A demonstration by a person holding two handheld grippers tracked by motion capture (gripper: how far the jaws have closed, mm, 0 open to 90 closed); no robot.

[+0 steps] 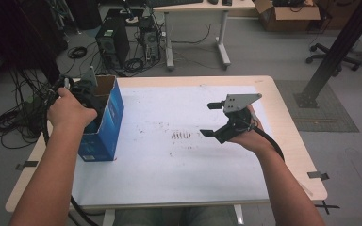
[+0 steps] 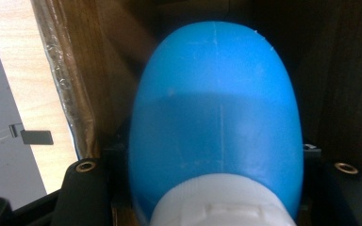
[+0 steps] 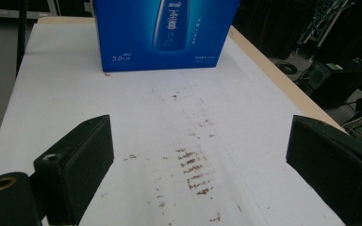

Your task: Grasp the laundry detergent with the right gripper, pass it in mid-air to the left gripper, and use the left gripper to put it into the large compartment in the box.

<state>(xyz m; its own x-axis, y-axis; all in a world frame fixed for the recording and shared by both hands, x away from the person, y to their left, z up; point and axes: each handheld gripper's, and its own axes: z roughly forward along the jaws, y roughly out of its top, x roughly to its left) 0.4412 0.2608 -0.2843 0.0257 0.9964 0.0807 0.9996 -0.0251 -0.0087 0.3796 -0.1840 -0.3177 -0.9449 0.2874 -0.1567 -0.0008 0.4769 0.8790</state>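
A blue carton (image 1: 104, 123) with an open top stands at the table's left edge, and its printed face (image 3: 165, 33) shows in the right gripper view. My left gripper (image 1: 82, 90) reaches down into the carton from above. In the left gripper view its jaws are shut on a blue bottle (image 2: 217, 117) with a white cap (image 2: 217, 205), between the carton's brown inner walls. My right gripper (image 1: 206, 119) hovers over the right half of the white table sheet (image 1: 179, 179). Its jaws (image 3: 200, 160) are wide open with nothing between them, pointing towards the carton.
Brown smudges (image 1: 181, 135) mark the sheet's middle. Behind the table are a computer tower (image 1: 113, 42), a desk (image 1: 198, 9) and a cardboard box (image 1: 287, 14). Cables (image 1: 9, 122) lie on the floor at left. A black post (image 1: 334, 52) slants at right.
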